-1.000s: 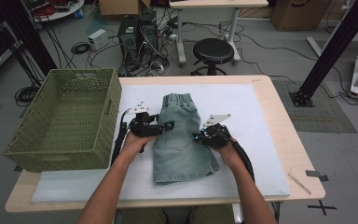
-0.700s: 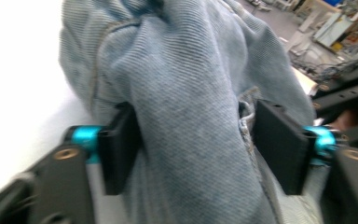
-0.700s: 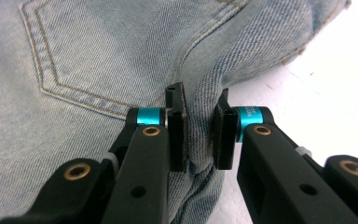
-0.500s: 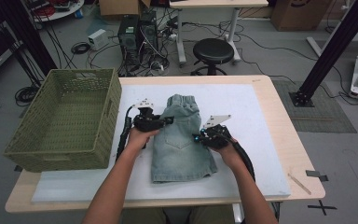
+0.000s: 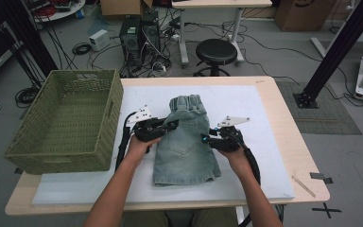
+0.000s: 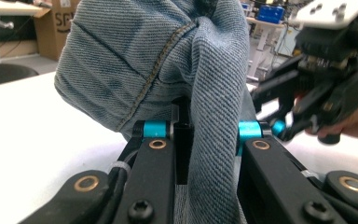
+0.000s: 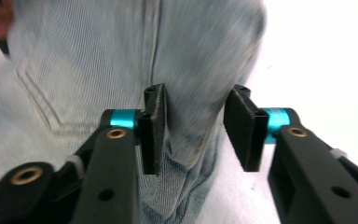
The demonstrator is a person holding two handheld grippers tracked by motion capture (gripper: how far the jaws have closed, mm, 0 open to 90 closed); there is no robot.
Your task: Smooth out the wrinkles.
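The left gripper [image 5: 172, 126] is clenching a fold of the denim shorts [image 5: 185, 144] at their left edge; in the left gripper view [image 6: 212, 133] the jaws are standing close together with a thick pleat of blue cloth pinched between the pads and bunching up above them. The hand [image 5: 141, 144] behind it is resting on the white mat [image 5: 260, 113] that is covering the worktop [image 5: 290, 142]. The shorts are lying flat in the middle of that mat, waistband pointing away from the person and leg hems lying toward the near edge, with a back pocket facing up. To their left a green woven basket [image 5: 66, 120] is standing on the worktop's left end, apart from the cloth. On the right side of the shorts, the right gripper [image 5: 207, 140] is sitting at the cloth's right edge, and its jaws have just been opening: in the right gripper view [image 7: 196, 119] the two pads are standing parted with a ridge of denim lying between them, touching the left-hand pad and clear of the other, so the cloth is released there.
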